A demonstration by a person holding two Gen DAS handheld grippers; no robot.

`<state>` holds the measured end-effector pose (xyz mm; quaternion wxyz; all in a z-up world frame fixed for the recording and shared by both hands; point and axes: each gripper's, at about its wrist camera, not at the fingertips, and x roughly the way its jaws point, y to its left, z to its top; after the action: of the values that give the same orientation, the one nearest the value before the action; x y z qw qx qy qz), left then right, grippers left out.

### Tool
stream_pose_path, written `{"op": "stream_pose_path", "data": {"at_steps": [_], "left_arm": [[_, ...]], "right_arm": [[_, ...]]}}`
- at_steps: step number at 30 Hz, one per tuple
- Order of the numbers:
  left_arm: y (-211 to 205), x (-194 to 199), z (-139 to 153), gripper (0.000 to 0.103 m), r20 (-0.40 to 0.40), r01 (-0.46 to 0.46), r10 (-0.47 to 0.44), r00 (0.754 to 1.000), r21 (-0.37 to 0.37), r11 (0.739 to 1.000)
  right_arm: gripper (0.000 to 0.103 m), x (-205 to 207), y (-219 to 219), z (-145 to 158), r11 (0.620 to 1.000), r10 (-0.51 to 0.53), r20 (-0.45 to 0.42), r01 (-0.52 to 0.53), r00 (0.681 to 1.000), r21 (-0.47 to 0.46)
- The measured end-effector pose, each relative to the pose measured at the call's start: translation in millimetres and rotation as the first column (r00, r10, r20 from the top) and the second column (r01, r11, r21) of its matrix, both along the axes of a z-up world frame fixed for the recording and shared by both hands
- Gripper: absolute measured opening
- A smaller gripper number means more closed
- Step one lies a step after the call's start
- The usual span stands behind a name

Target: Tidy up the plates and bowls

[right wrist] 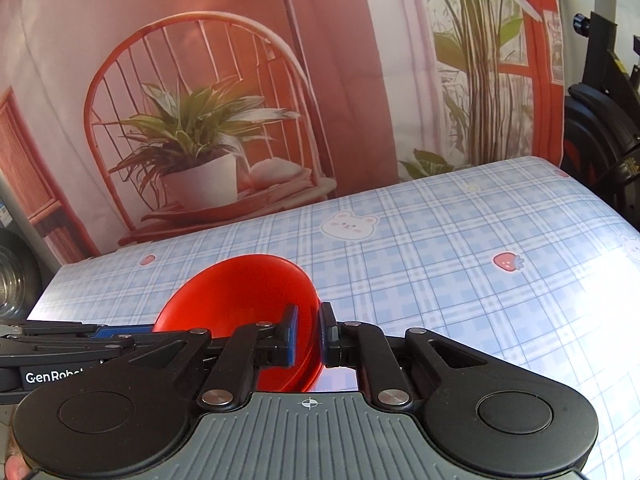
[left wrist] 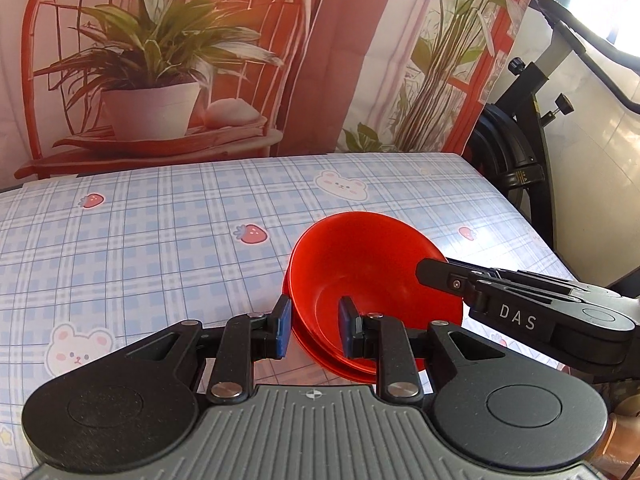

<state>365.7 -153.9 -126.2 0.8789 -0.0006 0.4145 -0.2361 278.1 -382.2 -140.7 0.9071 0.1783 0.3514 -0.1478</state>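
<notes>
In the left wrist view, the checked blue tabletop point(left wrist: 140, 240) with its bear and strawberry prints fills the left and middle ground, backed by a printed backdrop point(left wrist: 168, 60) showing a potted plant on a red chair. Right of centre sit the red bowls point(left wrist: 360, 272), at least two nested together and tilted with the opening facing the camera. The left tool point(left wrist: 312, 326) is clamped across their near left wall, one blue pad outside the stack and the other inside the upper bowl. Further right, the right tool point(left wrist: 436, 270) reaches in from the side, its black finger laid over the upper bowl's right rim. At the far right edge stands a black exercise machine point(left wrist: 520, 128). In the right wrist view, the left tool's arm point(right wrist: 72, 340) enters low from the left edge, its tip hidden behind the right tool's own linkage. The red bowl point(right wrist: 236, 300) sits left of centre over the tabletop point(right wrist: 460, 260), and the right tool point(right wrist: 308, 334) pinches the bowl's thin right rim between its nearly closed blue pads.
</notes>
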Motion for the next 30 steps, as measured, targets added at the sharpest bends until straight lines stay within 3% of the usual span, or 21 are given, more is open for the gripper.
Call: {"op": "stream_pose_path", "data": {"at_steps": [10, 24, 30], "left_arm": [[5.3, 2.8, -0.7, 0.027, -0.012, -0.027, 0.026, 1.0, -0.012, 1.0], [4.6, 16.3, -25.2, 0.027, -0.123, -0.036, 0.03, 0.992, -0.049, 0.998], [-1.0, 11.7, -24.6, 0.026, -0.108, -0.024, 0.02, 0.994, -0.032, 0.999]], "right_arm": [[0.017, -8.4, -3.2, -4.2, 0.999, -0.038, 0.0, 0.038, 0.999, 0.009], [0.016, -4.6, 2.2, -23.8, 0.998, -0.032, -0.032, 0.033, 0.999, 0.059], [0.015, -6.1, 5.5, -21.0, 0.998, -0.034, -0.033, 0.036, 0.999, 0.056]]}}
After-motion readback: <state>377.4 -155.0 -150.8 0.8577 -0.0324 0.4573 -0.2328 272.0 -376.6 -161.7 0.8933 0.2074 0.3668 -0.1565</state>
